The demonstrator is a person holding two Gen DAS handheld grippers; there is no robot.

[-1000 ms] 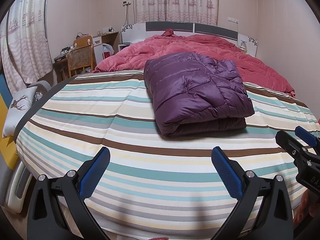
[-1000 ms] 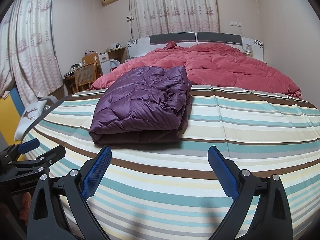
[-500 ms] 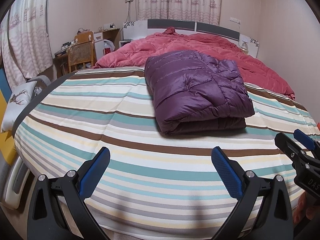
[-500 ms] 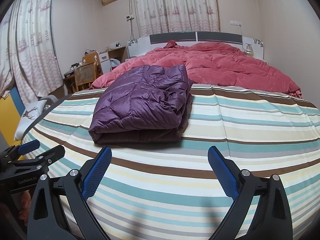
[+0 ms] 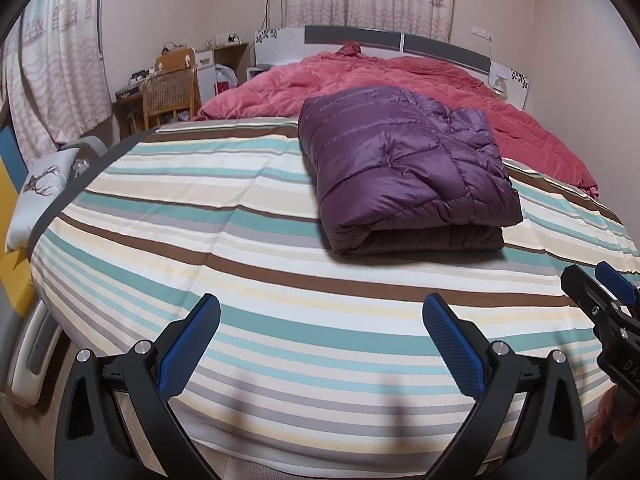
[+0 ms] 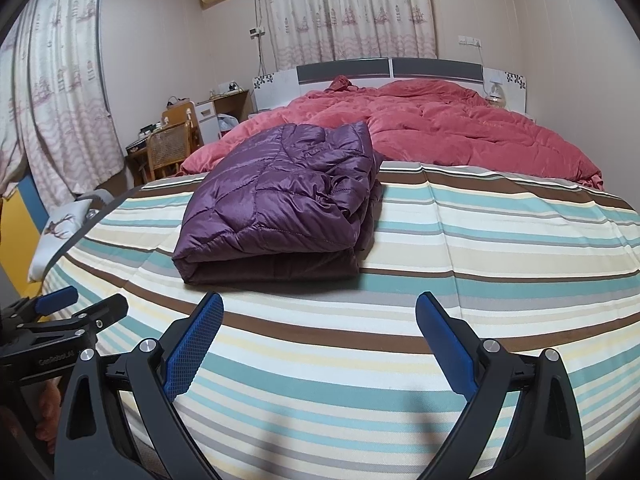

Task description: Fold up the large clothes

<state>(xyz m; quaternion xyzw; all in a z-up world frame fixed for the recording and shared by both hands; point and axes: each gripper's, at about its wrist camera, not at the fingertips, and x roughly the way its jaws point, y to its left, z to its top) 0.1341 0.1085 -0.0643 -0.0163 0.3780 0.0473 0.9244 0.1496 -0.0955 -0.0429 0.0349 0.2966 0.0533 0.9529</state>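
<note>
A purple quilted down jacket [image 5: 404,168] lies folded into a thick rectangular bundle on the striped bed sheet [image 5: 248,272]; it also shows in the right wrist view [image 6: 288,204]. My left gripper [image 5: 320,320] is open and empty, held over the near part of the bed, well short of the jacket. My right gripper [image 6: 319,320] is open and empty too, just short of the jacket's folded near edge. Each gripper shows at the edge of the other's view: the right one [image 5: 604,292] and the left one [image 6: 72,304].
A red quilt [image 6: 452,132] is heaped over the far half of the bed, touching the jacket's far edge. A headboard [image 6: 384,70], a wicker chair [image 5: 170,94] and a desk stand at the back left. A deer-print pillow [image 5: 38,188] lies off the bed's left side.
The left wrist view has dropped and shifted slightly, so the jacket sits a little lower and closer. The right gripper has barely moved. Both stay open; the jacket has not moved.
</note>
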